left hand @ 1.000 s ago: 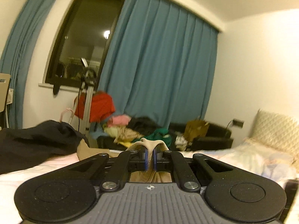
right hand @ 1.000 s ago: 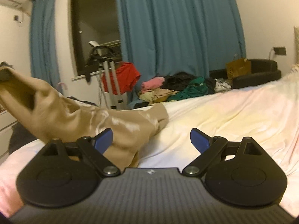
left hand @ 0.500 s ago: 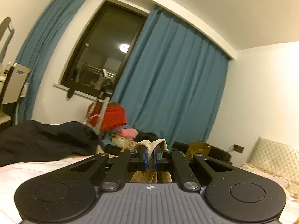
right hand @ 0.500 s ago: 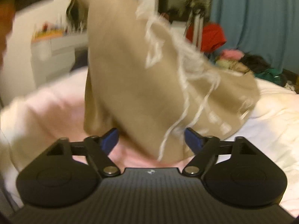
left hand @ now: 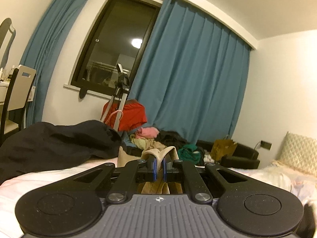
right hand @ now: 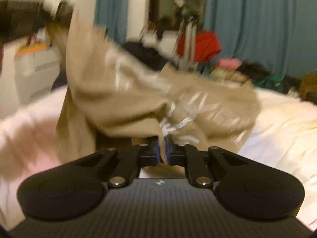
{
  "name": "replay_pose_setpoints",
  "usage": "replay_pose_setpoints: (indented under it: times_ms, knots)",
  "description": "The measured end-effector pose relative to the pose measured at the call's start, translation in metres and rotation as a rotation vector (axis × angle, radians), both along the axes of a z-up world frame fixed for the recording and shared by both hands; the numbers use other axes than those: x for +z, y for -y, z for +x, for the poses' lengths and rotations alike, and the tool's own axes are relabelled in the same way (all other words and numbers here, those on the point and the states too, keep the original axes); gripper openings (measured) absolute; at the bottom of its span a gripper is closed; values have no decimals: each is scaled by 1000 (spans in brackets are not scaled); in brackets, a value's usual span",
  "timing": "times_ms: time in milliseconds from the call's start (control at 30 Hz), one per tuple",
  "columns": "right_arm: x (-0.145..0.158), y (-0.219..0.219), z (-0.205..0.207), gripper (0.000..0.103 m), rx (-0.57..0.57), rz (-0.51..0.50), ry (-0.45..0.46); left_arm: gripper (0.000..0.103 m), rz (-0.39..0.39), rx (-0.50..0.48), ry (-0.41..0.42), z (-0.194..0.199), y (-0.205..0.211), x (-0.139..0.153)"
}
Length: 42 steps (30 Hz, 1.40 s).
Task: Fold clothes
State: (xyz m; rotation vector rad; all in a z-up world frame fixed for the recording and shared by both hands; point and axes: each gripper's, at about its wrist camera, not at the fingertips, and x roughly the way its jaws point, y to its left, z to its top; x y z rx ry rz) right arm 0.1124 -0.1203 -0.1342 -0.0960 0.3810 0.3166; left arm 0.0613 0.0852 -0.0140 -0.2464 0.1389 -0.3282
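A tan garment [right hand: 122, 97] with white markings hangs over the bed, blurred by motion in the right wrist view. My right gripper [right hand: 162, 151] is shut on its lower edge. The garment's upper corner runs up to my left gripper [right hand: 25, 22], seen dark and blurred at the upper left of that view. In the left wrist view my left gripper [left hand: 159, 165] is shut on a fold of the tan garment [left hand: 158, 152], which bulges above the pads and hangs below them.
The bed [right hand: 281, 119] has a pale pink and cream cover. A black garment [left hand: 53, 144] lies on its left side. Beyond are a tripod [left hand: 121, 97], a red cloth [left hand: 131, 117], a clothes pile [left hand: 164, 140], a dark sofa [left hand: 241, 156], blue curtains and a chair [left hand: 17, 99].
My right gripper, open a moment ago, has shut on the tan garment's lower edge. My left gripper has kept its hold and risen, lifting the garment off the bed.
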Motion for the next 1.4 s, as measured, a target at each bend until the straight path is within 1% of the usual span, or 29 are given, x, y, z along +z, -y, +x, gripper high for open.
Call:
replay_pose_setpoints:
  times_ms: [100,167,267,367,400,500,533,600,667,733,767,800,867,933,1000,1067,1100,1133,1167,1200,1233,1267,1300,1333,1367,1400]
  knots:
    - [24,23,-11,5,-71,76,83,6,16,-4,-7,0,8,-3]
    - [37,41,-24,5,-135,133,129,6,17,-24,15,-7,14,-2]
    - [59,76,-46,5,-235,208,217,6,41,-92,55,-26,28,6]
    - [79,114,-70,4,-312,268,306,6,40,-173,100,-56,40,12]
    - [86,124,-79,4,-332,280,336,6,42,-192,116,-65,44,14]
    - [98,148,-96,4,-358,318,407,6,13,-268,178,-89,50,22]
    - [102,152,-102,4,-364,323,430,6,11,-279,172,-89,53,22]
    - [105,160,-99,4,-367,335,447,6,15,-290,139,-82,58,19]
    - [102,165,-89,4,-354,344,401,6,19,-300,106,-76,63,17]
    - [94,169,-64,4,-352,360,308,6,22,-311,73,-70,68,14]
    - [86,171,-51,4,-340,360,230,6,24,-316,56,-67,70,13]
    - [77,172,-31,5,-323,356,143,6,33,-312,17,-57,73,7]
    - [51,171,7,6,-313,333,-55,7,54,-303,-88,-31,79,-10]
    - [22,163,36,6,-315,284,-191,7,71,-286,-172,-6,86,-29]
    - [-2,153,56,6,-341,237,-271,8,96,-253,-246,19,92,-49]
    - [-23,145,70,7,-350,233,-347,9,130,-198,-297,45,86,-69]
    - [-27,142,80,7,-347,243,-354,9,148,-170,-320,58,82,-78]
    - [-26,142,79,9,-347,250,-346,11,166,-141,-343,71,79,-88]
    - [-22,143,75,22,-351,260,-323,15,181,-109,-367,80,74,-96]
    - [-15,146,70,36,-358,287,-287,18,181,-89,-373,82,70,-96]
    - [-7,150,65,70,-366,314,-250,28,175,-74,-371,81,67,-93]
    - [0,155,57,93,-386,349,-201,35,170,-59,-369,80,63,-90]
    - [7,161,48,92,-414,388,-142,37,164,-44,-368,79,60,-87]
    - [14,165,43,91,-431,404,-117,40,158,-28,-366,78,56,-84]
    - [20,169,39,91,-449,420,-93,40,152,-13,-364,77,53,-81]
    - [23,171,34,91,-456,423,-91,41,146,2,-362,76,49,-78]
